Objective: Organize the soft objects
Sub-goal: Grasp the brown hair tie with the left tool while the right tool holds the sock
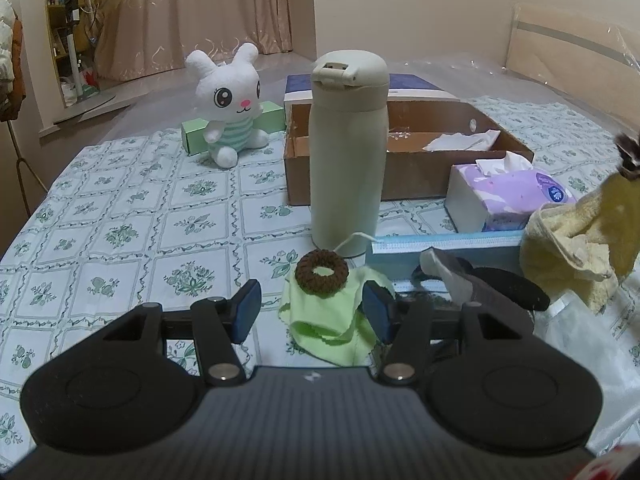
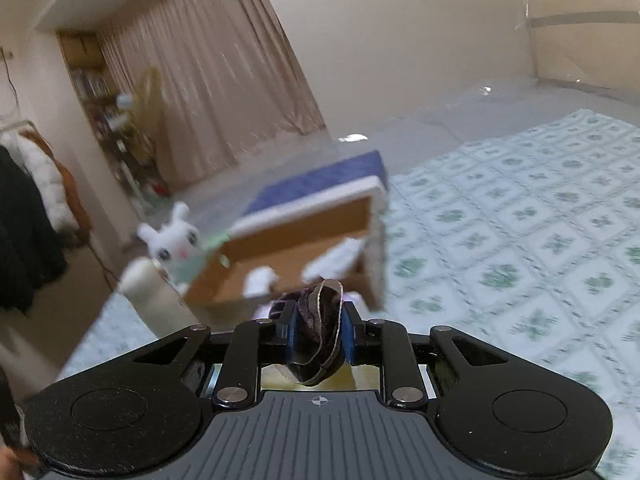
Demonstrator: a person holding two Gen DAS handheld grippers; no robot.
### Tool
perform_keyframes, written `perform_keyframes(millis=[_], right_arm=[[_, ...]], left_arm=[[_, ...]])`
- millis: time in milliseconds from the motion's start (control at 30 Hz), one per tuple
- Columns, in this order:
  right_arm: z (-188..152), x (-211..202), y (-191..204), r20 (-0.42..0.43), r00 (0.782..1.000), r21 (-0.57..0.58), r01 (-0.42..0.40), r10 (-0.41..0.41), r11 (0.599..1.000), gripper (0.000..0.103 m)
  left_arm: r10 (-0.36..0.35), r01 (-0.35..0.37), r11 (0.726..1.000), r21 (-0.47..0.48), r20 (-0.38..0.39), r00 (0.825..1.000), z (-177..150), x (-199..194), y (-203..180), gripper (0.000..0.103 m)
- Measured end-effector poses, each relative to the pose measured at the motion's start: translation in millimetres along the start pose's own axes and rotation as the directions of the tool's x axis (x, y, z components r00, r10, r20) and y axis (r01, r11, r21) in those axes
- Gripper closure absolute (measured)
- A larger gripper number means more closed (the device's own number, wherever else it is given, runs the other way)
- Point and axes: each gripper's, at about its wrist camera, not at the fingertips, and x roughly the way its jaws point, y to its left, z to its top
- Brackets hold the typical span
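A bed covered by a white cloth (image 1: pixel 132 216) with a green floral grid carries a scatter of soft and household things.

Far left, a white plush rabbit (image 1: pixel 232 100) in a striped green top sits upright against a pale green box (image 1: pixel 192 136). To its right stands a tall cream flask (image 1: pixel 347 152), upright, in front of an open cardboard box (image 1: pixel 420 172) that holds white tissue or paper. Behind that box lies a blue and white box (image 1: pixel 298 88).

In the near middle, the left tool (image 1: pixel 312 308) has its blue pads standing apart, holding nothing. Between them lies a crumpled light green cloth (image 1: pixel 332 320), and the right-hand pad seems to touch its edge. A brown knitted hair ring (image 1: pixel 322 272) rests on the far part of the cloth, just in front of the flask.

Right of the flask, a light blue face mask (image 1: pixel 448 246) lies flat, with a purple tissue pack (image 1: pixel 508 196) just beyond it. A grey and black sock-like item (image 1: pixel 480 284) lies over the mask's near edge. At the far right a yellow towel (image 1: pixel 572 252) hangs raised above the bed.

In the blurred right wrist view, the right tool (image 2: pixel 318 332) is closed narrowly on a bunched dark fabric piece (image 2: pixel 320 320) with a pale trim, lifted off the bed. The cardboard box, rabbit and flask lie beyond it to the left.
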Motion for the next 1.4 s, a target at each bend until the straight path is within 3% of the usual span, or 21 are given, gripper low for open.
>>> perform_keyframes(millis=[133, 233, 267, 300, 400, 633, 733, 800, 1000, 1200, 1233, 1267, 1300, 1400], right_arm=[[-2, -19, -11, 0.017, 0.994, -0.04, 0.105, -0.104, 0.994, 0.081], [-7, -30, -38, 0.003, 0.989, 0.075, 0.146, -0.147, 0.986, 0.081], [-10, -34, -49, -0.015, 0.988, 0.134, 0.155, -0.154, 0.979, 0.076], [-12, -35, -59, -0.041, 0.985, 0.167, 0.172, -0.168, 0.971, 0.062], [-22, -39, -73, -0.093, 0.967, 0.172, 0.252, -0.239, 0.952, 0.055], [-53, -35, -67, -0.159, 0.941, -0.077, 0.29, -0.299, 0.954, 0.052], [-70, -18, -67, -0.152, 0.888, -0.208, 0.4, -0.433, 0.893, 0.051], [-77, -11, -72, -0.123, 0.867, -0.26, 0.441, -0.483, 0.859, 0.05], [-83, -3, -72, -0.133, 0.912, -0.287, 0.338, -0.387, 0.896, 0.048], [-82, 21, -84, -0.161, 0.921, -0.212, 0.32, -0.356, 0.924, 0.048], [-83, 21, -86, -0.165, 0.922, -0.19, 0.318, -0.349, 0.929, 0.052], [-83, 21, -88, -0.168, 0.927, -0.173, 0.307, -0.335, 0.936, 0.07], [-84, 20, -88, -0.175, 0.933, -0.161, 0.289, -0.316, 0.944, 0.078], [-84, 13, -83, -0.158, 0.936, -0.184, 0.284, -0.314, 0.941, 0.083]], left_arm=[[0.0, 0.0, 1.0, -0.007, -0.002, 1.0, -2, -4, 1, 0.049], [-0.003, 0.003, 1.0, -0.009, -0.003, 1.0, -3, -7, 0, 0.049], [-0.003, 0.003, 1.0, -0.009, -0.005, 1.0, -4, -7, 0, 0.049], [-0.003, 0.003, 1.0, -0.009, -0.007, 1.0, -5, -8, -1, 0.049], [0.0, 0.0, 1.0, -0.012, -0.016, 1.0, -7, -9, 0, 0.049], [0.013, -0.013, 1.0, -0.002, -0.03, 0.999, -8, -8, -1, 0.049], [0.017, -0.017, 1.0, 0.0, -0.033, 0.999, -7, -6, -1, 0.049], [0.018, -0.018, 1.0, 0.004, -0.033, 0.999, -8, -6, 0, 0.049], [0.024, -0.023, 1.0, 0.014, -0.039, 0.999, -7, -1, 0, 0.049], [0.018, -0.017, 1.0, 0.017, -0.041, 0.999, -8, 3, 3, 0.049], [0.015, -0.014, 1.0, 0.016, -0.041, 0.999, -8, 3, 4, 0.049], [0.012, -0.011, 1.0, 0.015, -0.039, 0.999, -8, 4, 5, 0.049], [0.01, -0.009, 1.0, 0.016, -0.038, 0.999, -7, 5, 6, 0.049], [0.012, -0.011, 1.0, 0.028, -0.036, 0.999, -3, 9, 8, 0.049]])
